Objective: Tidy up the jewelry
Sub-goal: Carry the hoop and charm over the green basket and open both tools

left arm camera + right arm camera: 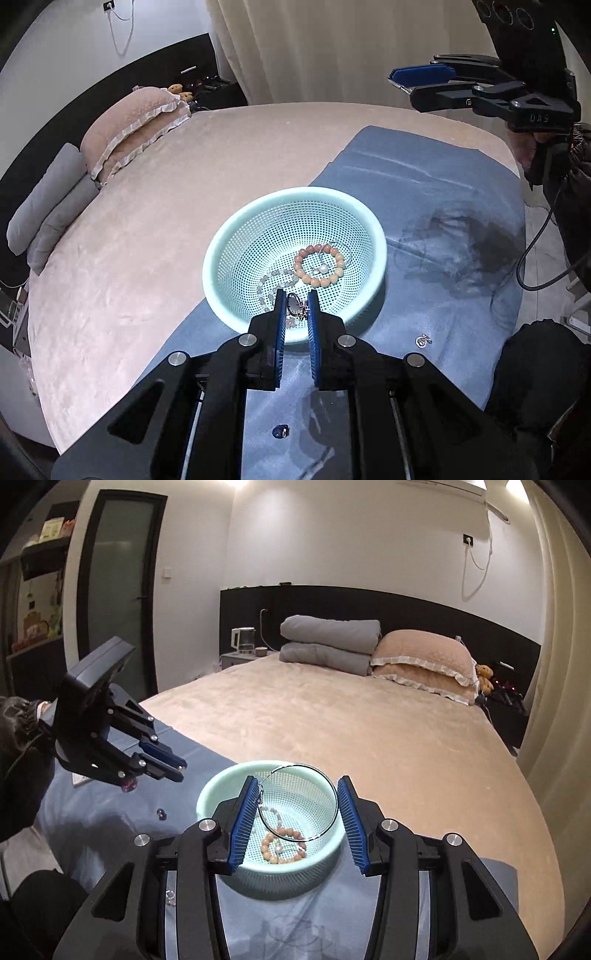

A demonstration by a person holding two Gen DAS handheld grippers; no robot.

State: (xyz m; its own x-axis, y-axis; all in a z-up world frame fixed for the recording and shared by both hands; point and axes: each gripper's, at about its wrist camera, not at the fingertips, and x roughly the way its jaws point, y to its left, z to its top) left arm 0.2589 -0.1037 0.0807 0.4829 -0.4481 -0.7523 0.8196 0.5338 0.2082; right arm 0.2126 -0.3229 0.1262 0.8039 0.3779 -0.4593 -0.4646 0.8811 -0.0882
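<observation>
In the left wrist view, the left gripper (295,301) has its blue pads drawn close on a small dark pendant (294,305) with a reddish chain, held above the near rim of the mint-green basket (236,236). The basket stands on a blue cloth (424,173) spread over the near end of the bed (184,192). In the basket lie a peach bead bracelet (320,265) with a pearl piece inside its ring, and a pale grey bead string (275,282) beside it. On the cloth, a silver ring (423,340) lies near the basket, and a dark blue bead (280,431) closer to the near edge. The right gripper (400,83) hangs high at the upper right.

In the right wrist view, the right gripper (298,805) stands partly open, with a large thin silver hoop (299,802) spanning its pads, caught at the left pad (243,819), over the basket (210,794). The left gripper (179,768) hangs over the left part of the cloth (92,819), something small and pinkish showing beneath it.
</observation>
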